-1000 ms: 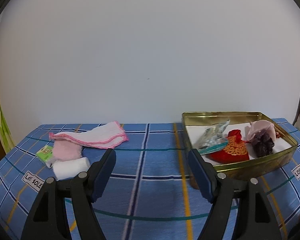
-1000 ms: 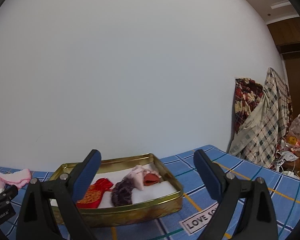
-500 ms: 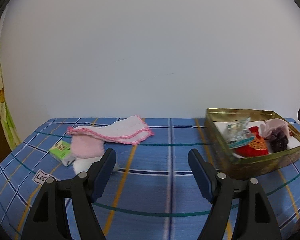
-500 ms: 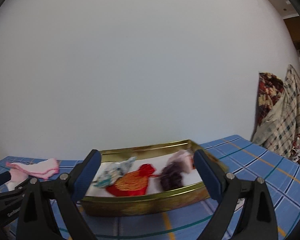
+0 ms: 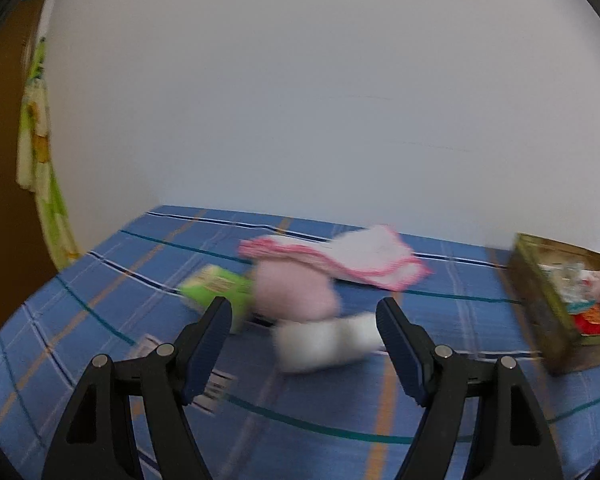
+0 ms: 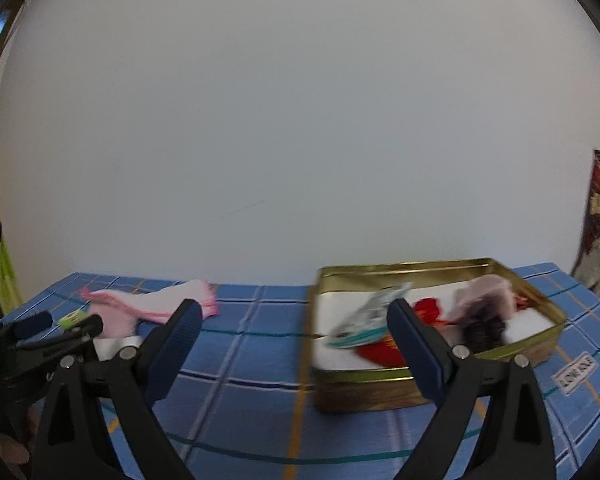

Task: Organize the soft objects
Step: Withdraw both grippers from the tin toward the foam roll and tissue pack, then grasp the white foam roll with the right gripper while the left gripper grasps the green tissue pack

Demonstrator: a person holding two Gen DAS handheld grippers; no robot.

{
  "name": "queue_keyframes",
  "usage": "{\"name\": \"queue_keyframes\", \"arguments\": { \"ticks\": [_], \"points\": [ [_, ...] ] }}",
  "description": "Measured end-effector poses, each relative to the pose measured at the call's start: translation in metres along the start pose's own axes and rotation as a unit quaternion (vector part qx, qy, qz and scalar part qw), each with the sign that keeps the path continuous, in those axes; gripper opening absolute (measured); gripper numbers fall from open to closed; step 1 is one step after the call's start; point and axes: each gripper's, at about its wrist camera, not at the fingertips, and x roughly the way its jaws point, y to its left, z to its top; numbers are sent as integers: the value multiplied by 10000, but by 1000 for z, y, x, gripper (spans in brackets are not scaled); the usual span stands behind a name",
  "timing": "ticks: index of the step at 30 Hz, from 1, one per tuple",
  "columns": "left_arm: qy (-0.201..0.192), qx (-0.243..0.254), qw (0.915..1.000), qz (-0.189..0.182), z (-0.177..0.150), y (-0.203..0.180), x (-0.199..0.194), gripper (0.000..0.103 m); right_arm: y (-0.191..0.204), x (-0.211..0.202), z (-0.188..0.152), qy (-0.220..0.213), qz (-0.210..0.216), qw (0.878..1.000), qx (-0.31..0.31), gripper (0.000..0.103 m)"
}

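The left claw [image 5: 303,322] hung open and empty over the blue checked tabletop [image 5: 100,280], with a white roll [image 5: 324,340] and pink pad [image 5: 296,290] at twelve o'clock between its fingers. The right claw [image 6: 294,324] gaped empty too, the gold tin [image 6: 380,388] at two o'clock holding a red pouch [image 6: 428,308].
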Motion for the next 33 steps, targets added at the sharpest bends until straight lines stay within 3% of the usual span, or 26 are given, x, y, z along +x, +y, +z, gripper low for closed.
{"name": "queue_keyframes", "arguments": {
  "ticks": [6, 13, 19, 29, 32, 33],
  "points": [
    [-34, -238, 9969, 746, 9, 55, 17, 77, 36, 27, -3, 527, 588, 9968, -99, 99],
    [132, -483, 9926, 1106, 17, 111, 40, 77, 93, 59, -10, 1200, 1285, 9834, -442, 99],
    [455, -724, 9924, 882, 19, 141, 61, 77, 143, 87, -18, 1750, 1602, 9688, -721, 99],
    [747, -39, 9961, 466, 21, 128, 71, 77, 177, 126, -26, 2373, 1473, 9552, -975, 99],
    [840, 211, 9958, 282, 20, 118, 73, 77, 176, 132, -29, 2570, 1621, 9493, -808, 92],
    [865, 321, 9954, 258, 19, 113, 73, 77, 176, 133, -29, 2597, 1673, 9478, -789, 85]
  ]
}}
